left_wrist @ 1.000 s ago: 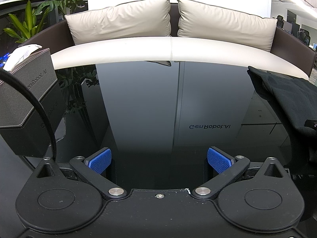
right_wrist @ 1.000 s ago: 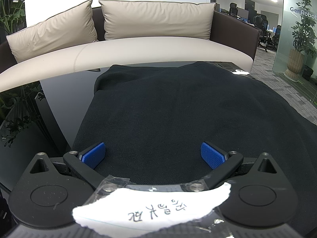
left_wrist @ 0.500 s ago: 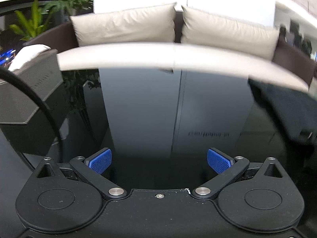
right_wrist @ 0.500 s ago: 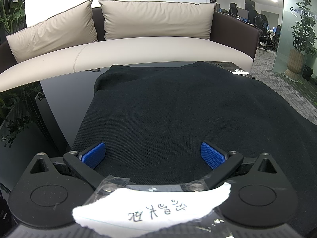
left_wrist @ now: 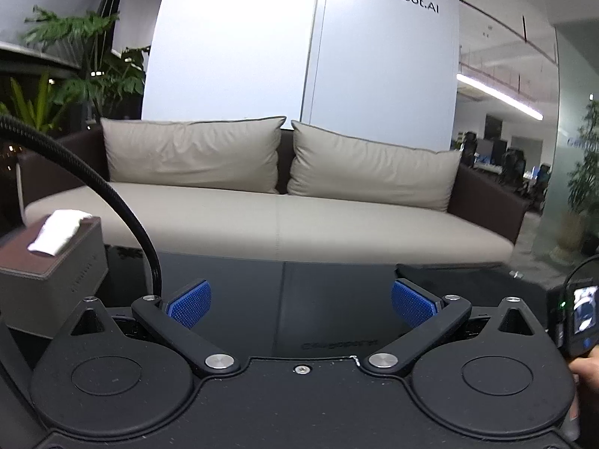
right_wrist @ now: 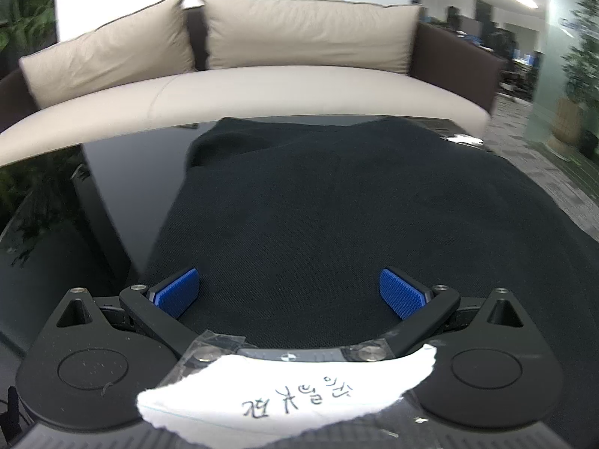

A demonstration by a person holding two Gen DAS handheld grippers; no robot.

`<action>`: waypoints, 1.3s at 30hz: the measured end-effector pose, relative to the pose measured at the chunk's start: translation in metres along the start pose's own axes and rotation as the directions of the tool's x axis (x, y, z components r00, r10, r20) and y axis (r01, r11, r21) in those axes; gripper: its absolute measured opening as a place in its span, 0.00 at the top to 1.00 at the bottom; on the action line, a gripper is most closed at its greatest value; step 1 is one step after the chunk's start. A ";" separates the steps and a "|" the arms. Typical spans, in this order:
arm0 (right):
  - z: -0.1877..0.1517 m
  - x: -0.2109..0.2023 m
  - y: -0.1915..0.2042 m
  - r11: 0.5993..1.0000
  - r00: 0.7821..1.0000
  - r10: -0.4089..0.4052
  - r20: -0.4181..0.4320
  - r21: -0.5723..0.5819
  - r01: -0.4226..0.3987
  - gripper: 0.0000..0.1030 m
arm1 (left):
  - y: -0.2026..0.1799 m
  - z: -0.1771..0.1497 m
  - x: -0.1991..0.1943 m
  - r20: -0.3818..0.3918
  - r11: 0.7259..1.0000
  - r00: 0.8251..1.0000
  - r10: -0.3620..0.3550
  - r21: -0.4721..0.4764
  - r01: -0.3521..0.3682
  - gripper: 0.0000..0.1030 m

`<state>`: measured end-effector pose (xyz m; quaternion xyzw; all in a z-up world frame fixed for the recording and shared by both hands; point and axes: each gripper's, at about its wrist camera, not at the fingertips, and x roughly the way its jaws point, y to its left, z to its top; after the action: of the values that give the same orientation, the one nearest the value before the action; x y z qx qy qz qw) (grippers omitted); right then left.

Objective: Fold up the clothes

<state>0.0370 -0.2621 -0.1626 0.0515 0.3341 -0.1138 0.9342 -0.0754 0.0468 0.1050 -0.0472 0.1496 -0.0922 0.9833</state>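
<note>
1. The glossy black table [right_wrist: 112, 194] carries the dark garment [right_wrist: 337, 205], spread from centre out to 3 o'clock in the right wrist view; its bunched far-left corner lies at 11 o'clock.
2. Right gripper [right_wrist: 290, 292]: jaws spread wide, empty, over the near hem. Judgement: lower squarely, pinch one layer at the corner.
3. Left gripper [left_wrist: 301, 303]: also wide apart, empty, aimed level across the table toward the sofa [left_wrist: 277, 220], garment at 3 o'clock; it needs to swing right.
</note>
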 end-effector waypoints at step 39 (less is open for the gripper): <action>0.002 0.094 -0.483 0.461 0.815 0.571 0.105 0.780 -0.423 0.62 | -0.087 -0.035 0.012 0.004 0.947 0.975 -0.224 0.237 0.216 0.01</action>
<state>-0.0103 -0.7468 -0.2304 0.5524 0.3005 0.0371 0.7767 -0.0888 -0.0434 0.0791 0.0515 0.1163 -0.2175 0.9677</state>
